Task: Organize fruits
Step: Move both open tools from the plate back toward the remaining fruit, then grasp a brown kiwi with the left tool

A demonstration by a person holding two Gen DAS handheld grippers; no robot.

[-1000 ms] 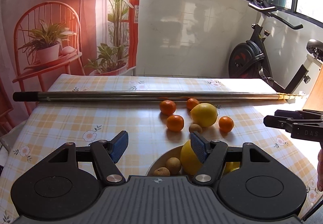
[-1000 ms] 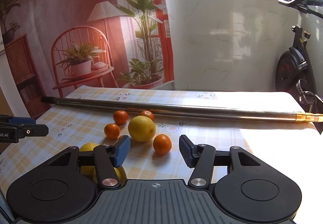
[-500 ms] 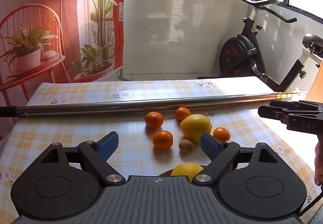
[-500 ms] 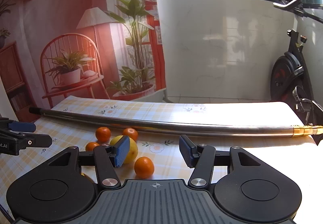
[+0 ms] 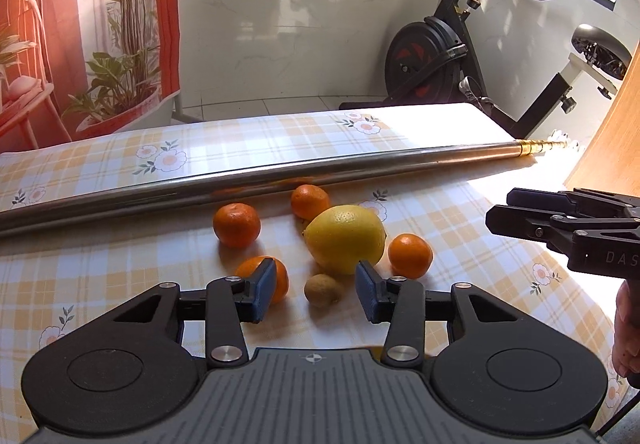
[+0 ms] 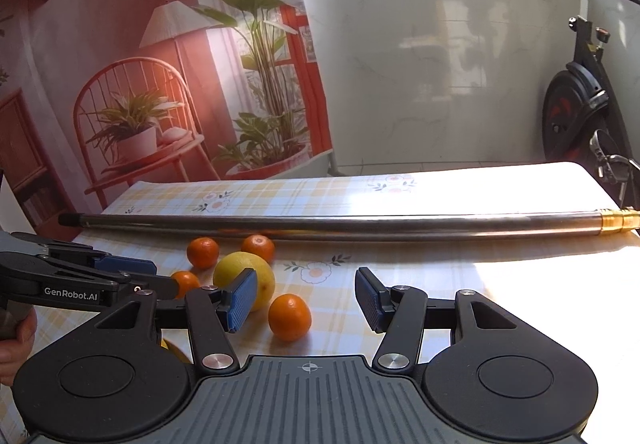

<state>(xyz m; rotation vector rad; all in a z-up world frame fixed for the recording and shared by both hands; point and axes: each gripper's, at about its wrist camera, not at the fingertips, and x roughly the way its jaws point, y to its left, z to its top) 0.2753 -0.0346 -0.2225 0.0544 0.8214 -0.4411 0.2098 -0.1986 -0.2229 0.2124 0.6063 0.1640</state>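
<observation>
Loose fruit lies on the checked tablecloth (image 5: 120, 244): a big yellow lemon (image 5: 344, 238), several tangerines (image 5: 236, 225) around it, and a small brown fruit (image 5: 322, 290). My left gripper (image 5: 316, 292) is open, with the brown fruit lying between and just beyond its blue pads; one tangerine (image 5: 280, 280) is half hidden behind the left pad. My right gripper (image 6: 306, 300) is open and holds nothing; a tangerine (image 6: 289, 317) sits just ahead of it, and the lemon (image 6: 240, 270) is by its left pad. Each gripper shows in the other's view: the right gripper (image 5: 500, 210), the left gripper (image 6: 160, 278).
A long metal pole (image 5: 280, 176) lies across the table behind the fruit, its brass end (image 6: 618, 222) at the right edge. An exercise bike (image 5: 440, 56) stands beyond the table. A sliver of yellow fruit (image 6: 172, 348) peeks out under my right gripper's left arm.
My left gripper has moved forward over the bowl of fruit, which has dropped out of view, and its jaws have narrowed around the small brown fruit. The right gripper has edged closer to the loose fruit.
</observation>
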